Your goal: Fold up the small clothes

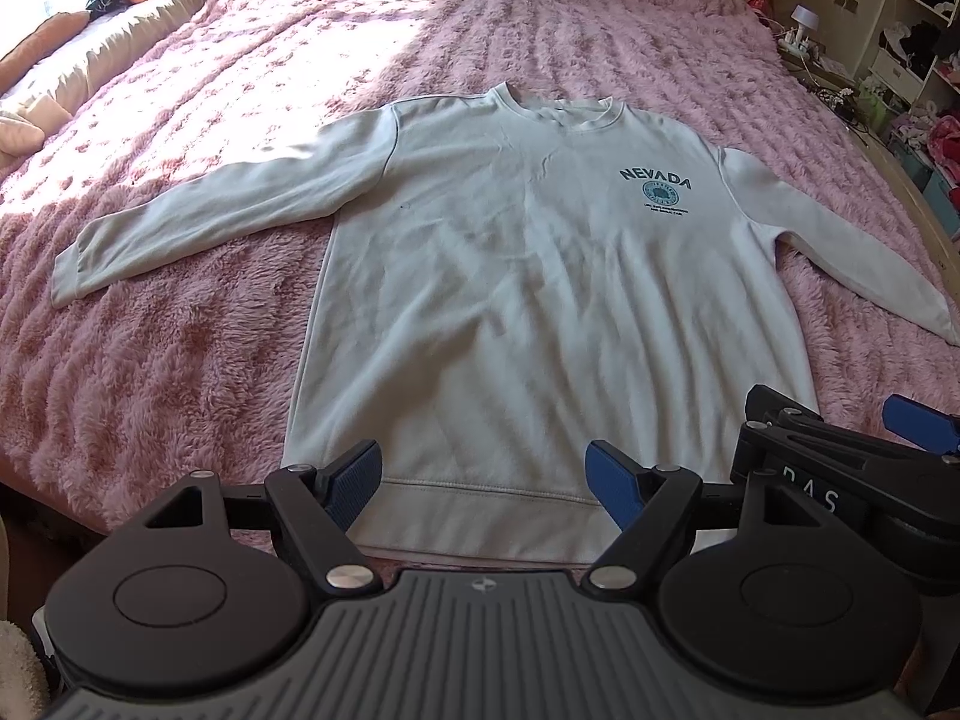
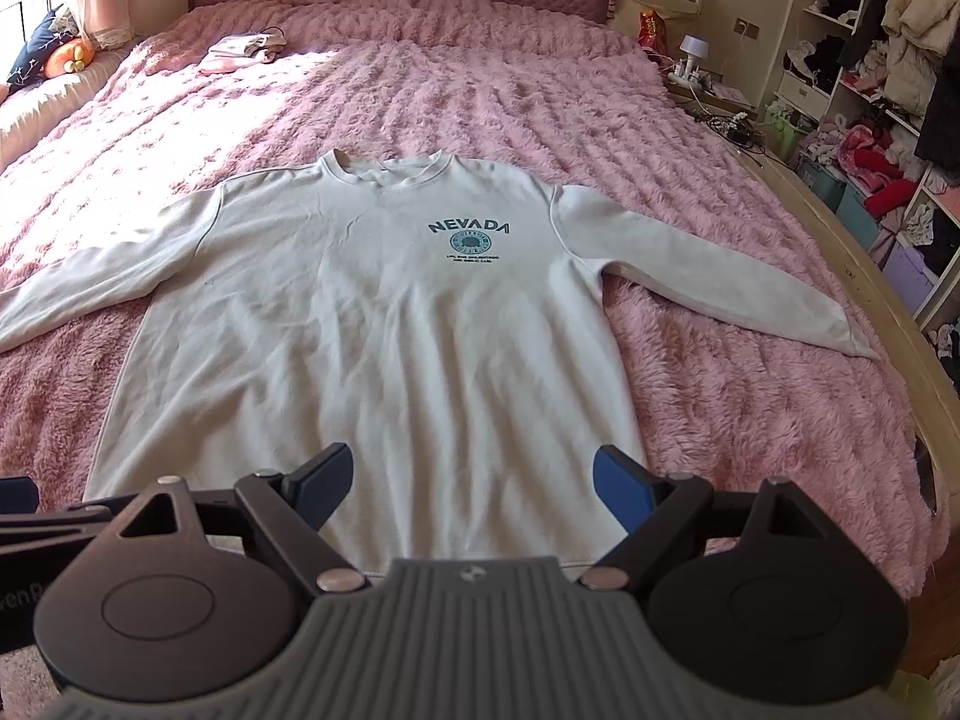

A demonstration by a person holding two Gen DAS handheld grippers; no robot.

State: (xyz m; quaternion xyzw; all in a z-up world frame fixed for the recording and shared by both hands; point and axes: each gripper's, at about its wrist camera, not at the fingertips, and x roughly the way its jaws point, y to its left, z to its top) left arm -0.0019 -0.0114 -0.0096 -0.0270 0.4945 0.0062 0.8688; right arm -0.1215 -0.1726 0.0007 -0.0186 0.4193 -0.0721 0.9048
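Evidently folding has not begun: the white sweatshirt (image 1: 516,300) lies flat, sleeves spread, on the pink bed (image 1: 180,360), both the left claw (image 1: 486,483) and right claw (image 2: 474,483) gaping empty above its hem, so a sleeve needs gripping next.

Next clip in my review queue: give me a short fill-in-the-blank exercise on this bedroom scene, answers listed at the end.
1. The sweatshirt lies spread flat on a fluffy ____ blanket.
2. The word printed on its chest logo is ____.
3. The left gripper and the right gripper both have their jaws ____, holding nothing.
4. Both sleeves of the sweatshirt are stretched ____, not folded in.

Missing words: pink; NEVADA; open; outward
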